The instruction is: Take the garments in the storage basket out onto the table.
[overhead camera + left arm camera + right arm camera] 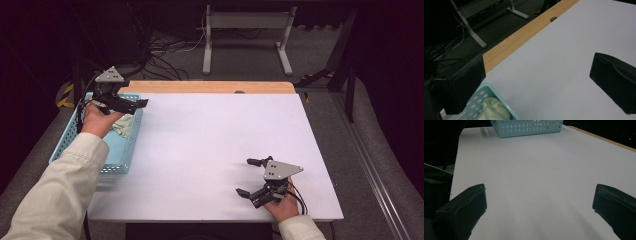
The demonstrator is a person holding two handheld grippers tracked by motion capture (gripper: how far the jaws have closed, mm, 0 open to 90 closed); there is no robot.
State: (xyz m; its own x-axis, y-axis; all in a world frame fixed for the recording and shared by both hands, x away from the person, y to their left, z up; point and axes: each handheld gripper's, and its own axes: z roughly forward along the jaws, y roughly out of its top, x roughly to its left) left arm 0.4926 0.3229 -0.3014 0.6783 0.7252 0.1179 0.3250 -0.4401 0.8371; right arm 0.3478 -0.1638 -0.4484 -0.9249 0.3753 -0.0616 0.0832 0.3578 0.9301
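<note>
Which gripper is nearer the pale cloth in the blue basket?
Left. The left gripper hovers just above the basket, jaws wide apart over the pale cloth. The right gripper is far across the white table, near its front right edge.

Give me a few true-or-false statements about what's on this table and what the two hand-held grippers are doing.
1. The left gripper is over the blue basket. True.
2. The basket holds a pale cloth. True.
3. The right gripper is clamped on a cloth. False: its jaws are apart, holding nothing.
4. The basket sits mid-table. False: it is at the table's left edge.
</note>
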